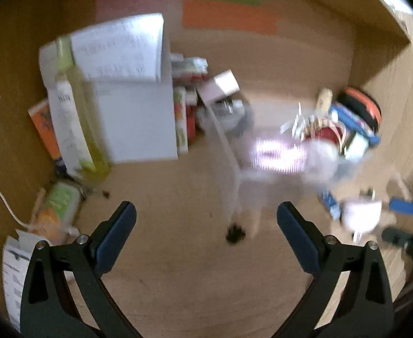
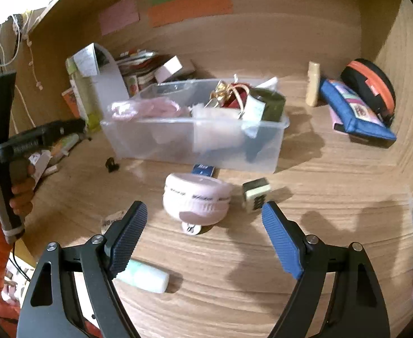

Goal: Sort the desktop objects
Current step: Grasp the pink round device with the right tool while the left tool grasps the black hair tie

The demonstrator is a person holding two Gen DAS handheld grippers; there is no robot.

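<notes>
A clear plastic bin (image 2: 262, 152) holds pink fabric (image 2: 150, 108), a red ribboned item (image 2: 236, 94) and a dark green roll (image 2: 271, 102). It appears blurred in the left wrist view (image 1: 243, 143). A pink round case (image 2: 196, 201) and a small cube (image 2: 255, 194) lie on the desk just ahead of my open, empty right gripper (image 2: 203, 225). A small black clip (image 2: 112, 164) lies left of the bin, and also shows in the left wrist view (image 1: 235, 233). My left gripper (image 1: 206, 219) is open and empty above bare desk.
Books and a white box (image 1: 138, 121) stand at the back left. A blue pouch (image 2: 352, 109), a black-orange case (image 2: 372, 84) and a beige tube (image 2: 313, 84) lie at the right. A pale green tube (image 2: 144, 277) lies near my right gripper. Wooden walls enclose the desk.
</notes>
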